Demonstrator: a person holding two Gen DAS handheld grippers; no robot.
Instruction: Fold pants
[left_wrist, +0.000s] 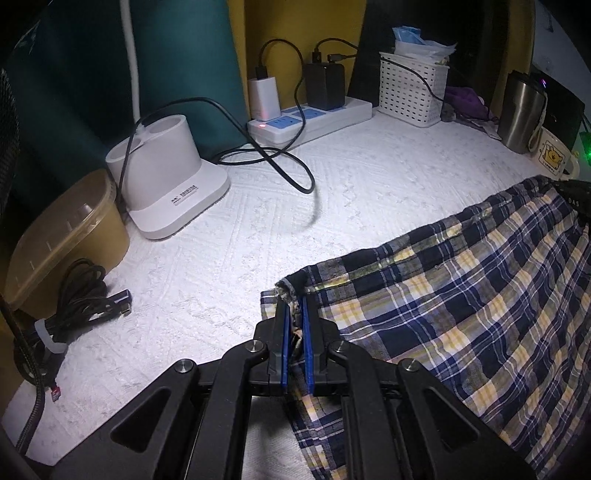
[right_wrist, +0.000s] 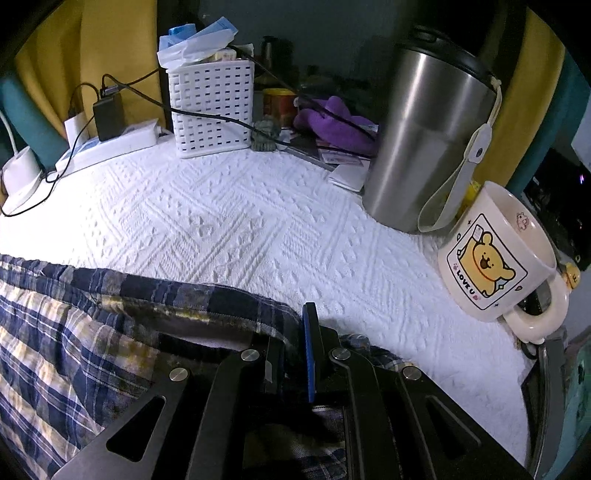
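Blue, white and yellow plaid pants (left_wrist: 461, 295) lie on a white textured cloth (left_wrist: 221, 240), filling the right side of the left wrist view. My left gripper (left_wrist: 294, 302) is shut on the pants' near left corner, with cloth bunched between its blue pads. In the right wrist view the pants (right_wrist: 74, 332) fill the lower left. My right gripper (right_wrist: 295, 325) is shut on their right edge; cloth covers the left finger, and the blue pad of the right finger (right_wrist: 308, 332) shows.
A white power strip (left_wrist: 314, 118) with chargers, a black cable loop (left_wrist: 291, 173), a white stand (left_wrist: 166, 184), a brown tub (left_wrist: 62, 236) and a coiled cable (left_wrist: 77, 306) are at left. A white basket (right_wrist: 212, 107), steel tumbler (right_wrist: 424, 129) and bear mug (right_wrist: 495, 258) stand close by.
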